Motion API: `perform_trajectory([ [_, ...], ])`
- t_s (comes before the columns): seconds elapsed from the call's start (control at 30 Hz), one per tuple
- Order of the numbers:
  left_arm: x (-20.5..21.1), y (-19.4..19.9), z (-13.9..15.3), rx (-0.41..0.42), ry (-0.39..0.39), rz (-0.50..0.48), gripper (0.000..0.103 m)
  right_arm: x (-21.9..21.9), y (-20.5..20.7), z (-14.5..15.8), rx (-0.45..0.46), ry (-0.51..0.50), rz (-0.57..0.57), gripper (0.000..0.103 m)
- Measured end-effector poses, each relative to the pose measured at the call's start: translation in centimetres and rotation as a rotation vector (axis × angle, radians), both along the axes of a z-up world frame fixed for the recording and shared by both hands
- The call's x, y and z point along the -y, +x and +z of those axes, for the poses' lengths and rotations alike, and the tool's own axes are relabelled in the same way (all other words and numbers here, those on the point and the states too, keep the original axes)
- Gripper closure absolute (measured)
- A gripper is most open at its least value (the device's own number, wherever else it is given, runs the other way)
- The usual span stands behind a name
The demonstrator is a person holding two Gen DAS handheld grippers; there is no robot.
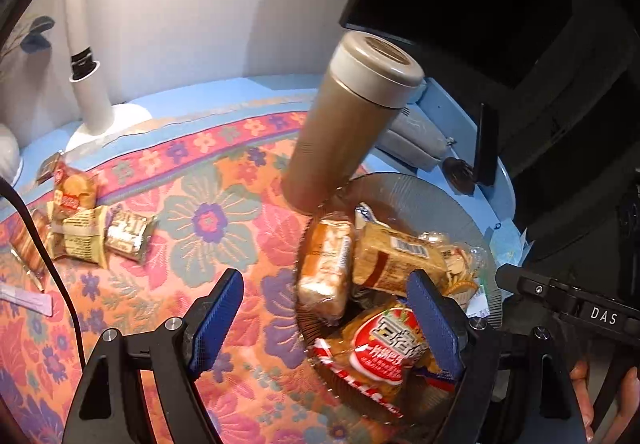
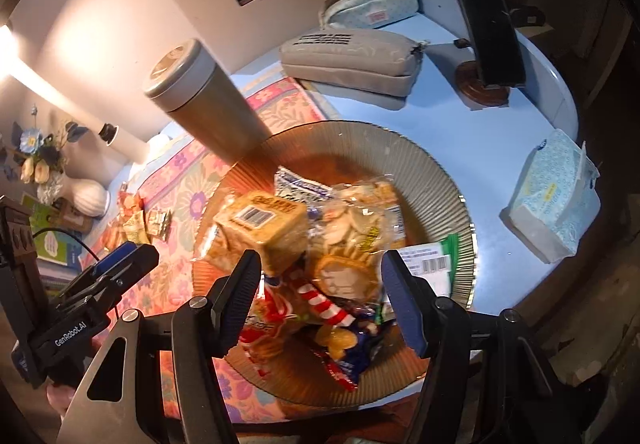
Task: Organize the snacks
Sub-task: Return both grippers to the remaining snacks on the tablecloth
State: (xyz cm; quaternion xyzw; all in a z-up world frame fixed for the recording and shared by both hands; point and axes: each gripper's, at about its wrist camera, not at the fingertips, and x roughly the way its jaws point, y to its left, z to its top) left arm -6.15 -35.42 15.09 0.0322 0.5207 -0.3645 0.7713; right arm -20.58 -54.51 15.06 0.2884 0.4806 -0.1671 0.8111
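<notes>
With snacks piled on the ribbed plate (image 2: 432, 171), both grippers hover with jaws apart and empty, so next the left gripper (image 1: 324, 320) must fetch the loose packets (image 1: 86, 232) across the counter.

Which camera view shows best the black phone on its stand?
The right wrist view: the black phone leans there with its whole screen visible on a round wooden stand. The left wrist view shows the phone only edge-on, as a thin dark slab.
</notes>
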Motion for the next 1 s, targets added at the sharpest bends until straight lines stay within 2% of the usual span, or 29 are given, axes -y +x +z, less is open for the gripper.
perform_trajectory([
  [0.47,-7.8,1.7,-0.3,-0.017,0.019,0.12,0.021,-6.4,3.8,0.1,-0.001,0.019,0.119,0.041],
  [0.7,-11.7,2.5,-0.2,-0.009,0.037,0.161,0.022,-10.2,5.6,0.7,0.014,-0.004,0.192,0.041],
  [1.0,-17.8,4.3,-0.9,-0.009,0.076,0.24,0.022,-15.1,8.3,-0.4,-0.006,0.024,0.252,0.041],
])
